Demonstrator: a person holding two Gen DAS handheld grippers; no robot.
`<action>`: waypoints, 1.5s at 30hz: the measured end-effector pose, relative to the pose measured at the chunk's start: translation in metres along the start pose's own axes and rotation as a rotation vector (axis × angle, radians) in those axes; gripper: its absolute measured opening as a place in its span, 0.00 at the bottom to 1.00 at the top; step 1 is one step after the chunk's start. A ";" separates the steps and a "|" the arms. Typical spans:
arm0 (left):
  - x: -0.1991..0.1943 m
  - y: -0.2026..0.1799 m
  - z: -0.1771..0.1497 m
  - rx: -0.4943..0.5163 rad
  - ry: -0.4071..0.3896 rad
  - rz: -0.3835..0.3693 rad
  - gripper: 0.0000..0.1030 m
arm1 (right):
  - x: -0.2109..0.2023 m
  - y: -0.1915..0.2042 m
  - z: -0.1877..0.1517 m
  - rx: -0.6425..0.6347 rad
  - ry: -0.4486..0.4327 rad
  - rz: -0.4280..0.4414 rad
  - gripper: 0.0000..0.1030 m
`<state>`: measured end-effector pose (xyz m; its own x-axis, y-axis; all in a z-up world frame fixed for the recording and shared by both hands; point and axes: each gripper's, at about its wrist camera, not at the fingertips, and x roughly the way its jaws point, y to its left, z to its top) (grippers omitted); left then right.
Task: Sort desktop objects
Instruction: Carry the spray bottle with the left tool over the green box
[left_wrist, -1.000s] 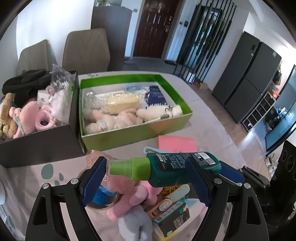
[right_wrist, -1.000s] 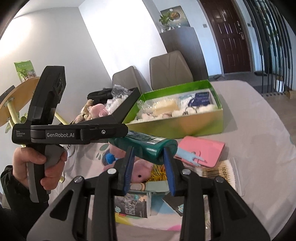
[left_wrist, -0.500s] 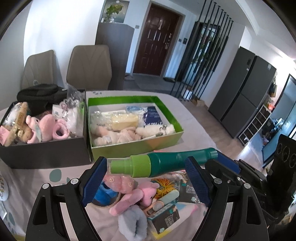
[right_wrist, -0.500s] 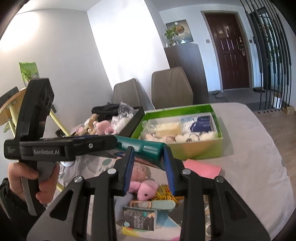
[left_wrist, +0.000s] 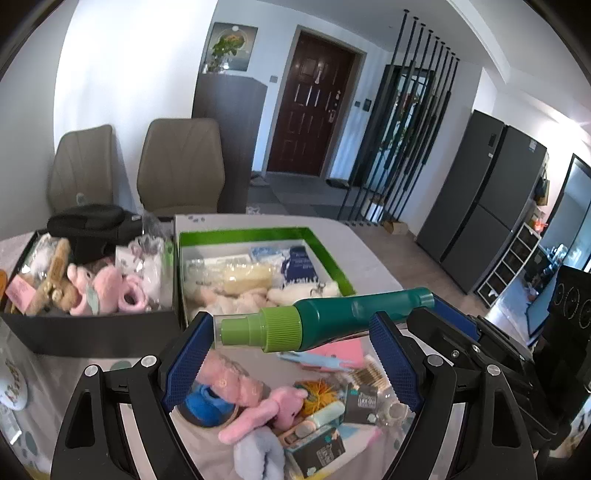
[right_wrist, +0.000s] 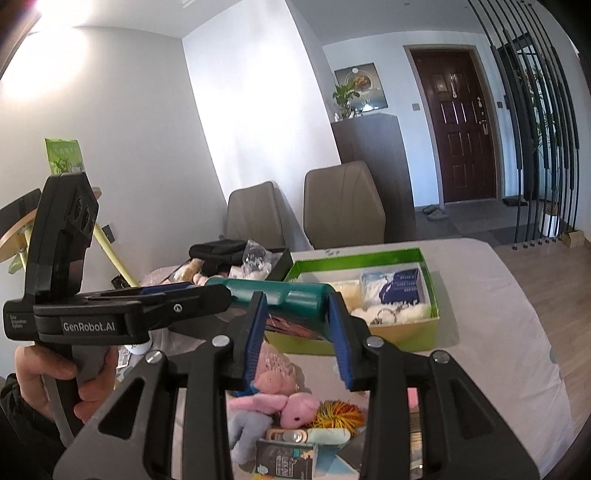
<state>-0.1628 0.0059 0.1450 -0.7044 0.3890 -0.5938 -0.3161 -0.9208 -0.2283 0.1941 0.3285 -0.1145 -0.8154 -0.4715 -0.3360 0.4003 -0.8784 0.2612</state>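
A teal spray bottle (left_wrist: 343, 317) with a green cap lies sideways in the air between the two grippers. My right gripper (right_wrist: 297, 328) is shut on the bottle's base end (right_wrist: 295, 299). My left gripper (left_wrist: 291, 350) is open; the cap end sits between its blue pads (left_wrist: 184, 354), and the left pad reaches the nozzle tip. Below is a pile of loose items: a pink plush (left_wrist: 266, 406), a blue plush (left_wrist: 203, 406), rubber bands (right_wrist: 340, 413), small cartons (left_wrist: 321, 450). Behind stand a green box (left_wrist: 332, 266) and a black box (left_wrist: 88, 328).
The green box holds packets and white plush items; the black box holds plush toys and a black bag (left_wrist: 92, 225). A pink card (left_wrist: 343, 350) and a blue fork-like tool (left_wrist: 314, 360) lie by the pile. Two chairs (left_wrist: 181, 166) stand behind the table.
Both grippers have risen with the bottle, so the table and boxes look lower and farther. The bottle has turned, its label out of sight. The right gripper keeps its hold.
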 end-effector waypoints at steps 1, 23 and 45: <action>-0.001 -0.001 0.003 0.002 -0.007 0.000 0.83 | 0.000 0.000 0.002 -0.002 -0.006 -0.002 0.34; -0.003 -0.008 0.060 0.034 -0.132 0.001 0.83 | 0.007 -0.009 0.060 -0.020 -0.156 -0.004 0.35; 0.038 0.002 0.095 0.032 -0.138 0.000 0.83 | 0.048 -0.031 0.077 0.041 -0.188 0.013 0.37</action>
<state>-0.2507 0.0210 0.1950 -0.7844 0.3909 -0.4816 -0.3344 -0.9204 -0.2025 0.1103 0.3392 -0.0686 -0.8757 -0.4563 -0.1580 0.3970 -0.8666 0.3024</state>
